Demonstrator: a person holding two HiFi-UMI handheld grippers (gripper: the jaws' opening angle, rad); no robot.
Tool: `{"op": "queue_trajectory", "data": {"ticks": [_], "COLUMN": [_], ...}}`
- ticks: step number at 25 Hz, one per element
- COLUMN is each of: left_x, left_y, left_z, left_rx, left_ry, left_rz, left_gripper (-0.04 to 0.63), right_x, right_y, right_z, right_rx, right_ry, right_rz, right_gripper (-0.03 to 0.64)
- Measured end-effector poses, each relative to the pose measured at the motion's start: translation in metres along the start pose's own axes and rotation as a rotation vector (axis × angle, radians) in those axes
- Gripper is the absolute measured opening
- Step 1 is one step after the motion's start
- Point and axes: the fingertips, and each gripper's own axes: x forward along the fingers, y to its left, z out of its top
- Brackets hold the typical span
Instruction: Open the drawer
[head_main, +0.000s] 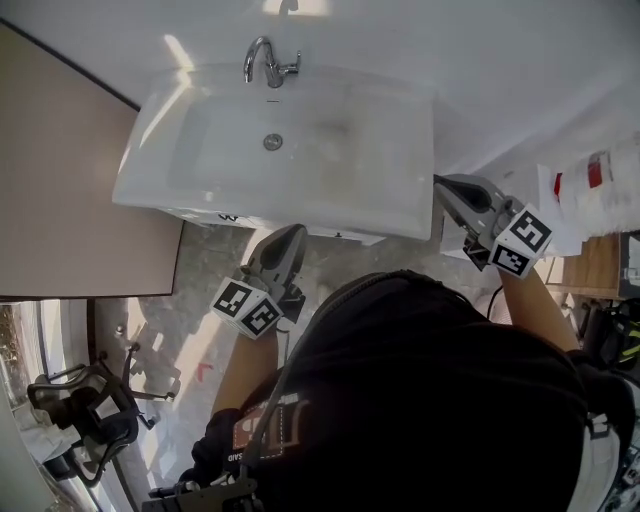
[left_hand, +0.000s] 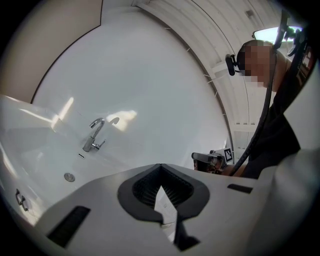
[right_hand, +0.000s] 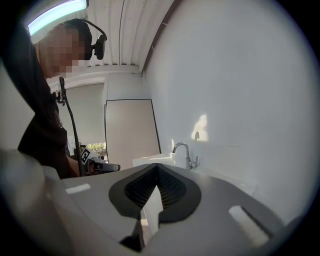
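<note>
One sink (head_main: 150, 130), one tap (head_main: 268, 62) at its far edge. Two grippers near its front: left gripper (head_main: 292, 234), right gripper (head_main: 442, 186) — both pinched closed, empty.

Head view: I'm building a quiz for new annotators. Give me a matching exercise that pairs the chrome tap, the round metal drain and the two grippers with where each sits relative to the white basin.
Things:
1. curved chrome tap
2. round metal drain
3. left gripper
4. right gripper

Places:
A. beside the white ceramic basin's right front corner
B. at its back rim
C. just in front of its front edge, over the speckled floor
D. in the middle of the bowl

Pairs: 1-B, 2-D, 3-C, 4-A.
</note>
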Motion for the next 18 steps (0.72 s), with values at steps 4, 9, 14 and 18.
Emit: {"op": "queue_trajectory", "data": {"ticks": [4,9,14,18], "left_x": [-0.002,0.001,0.026,0.058], "left_y": [-0.003,-0.018,-0.059,-0.111], "left_z": [-0.005,-0.011,-0.028,-0.056], "left_rx": [0.008,0.047,0.101,0.100], "left_ry": [-0.004,-0.047,-0.098,-0.148], "left_rz": [0.034,0.127,0.252,0.358], "left_gripper": [0.000,0.000,0.000,0.000], "right_x": [0.005,0.004,-0.019,-0.043], "right_y": [-0.001,-0.014,-0.037,-0.057], "right_z": [0.002,0.001,-0.010,-0.027], "right_rx": [0.003,-0.010,-0.036,-0.046], "right_ry": [-0.010,-0.030,-0.047,-0.028], "right_rz": [0.057,0.181,0.340,0.495], "right_gripper": [-0.002,-0.002,-0.002,-0.002]}}
